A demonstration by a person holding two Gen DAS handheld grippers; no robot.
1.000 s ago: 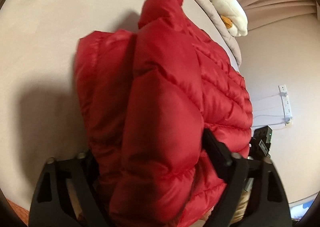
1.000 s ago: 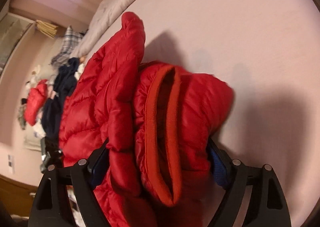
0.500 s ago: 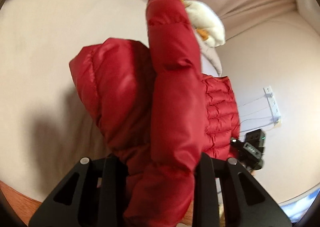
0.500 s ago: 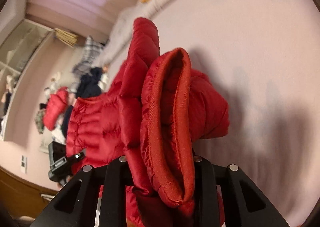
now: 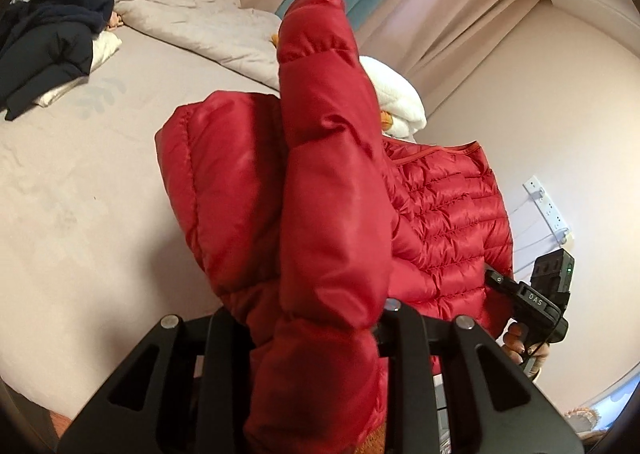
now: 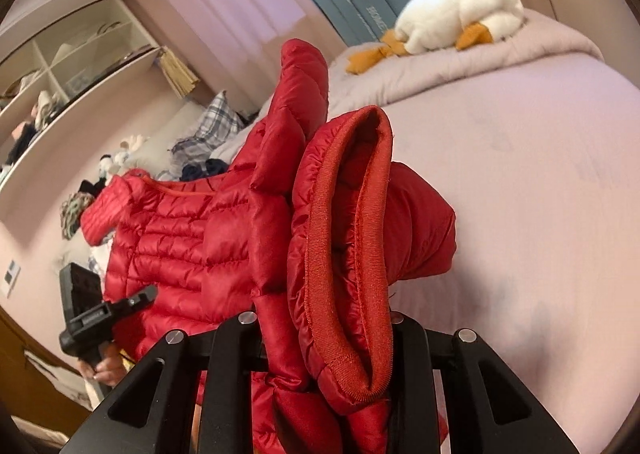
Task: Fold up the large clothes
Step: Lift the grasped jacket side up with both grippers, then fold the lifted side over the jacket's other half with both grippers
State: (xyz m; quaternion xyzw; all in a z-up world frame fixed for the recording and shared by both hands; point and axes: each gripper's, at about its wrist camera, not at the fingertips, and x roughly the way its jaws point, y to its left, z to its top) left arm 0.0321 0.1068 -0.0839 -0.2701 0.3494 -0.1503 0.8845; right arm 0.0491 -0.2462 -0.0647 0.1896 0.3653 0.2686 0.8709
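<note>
Left claw (image 5: 316,338) and right claw (image 6: 320,334) each clamp a bunched fold of the red jacket (image 5: 332,190), held above the bed (image 5: 80,194). The jacket blocks much of both views. Nearby: plush duck (image 6: 460,14), dark clothes (image 5: 52,30), grey quilt (image 5: 200,18).

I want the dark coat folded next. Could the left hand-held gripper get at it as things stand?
Probably not yet. The left hand-held gripper is shut on the red puffer jacket, so it is occupied. The dark coat lies across the bed, with nothing in between.
</note>
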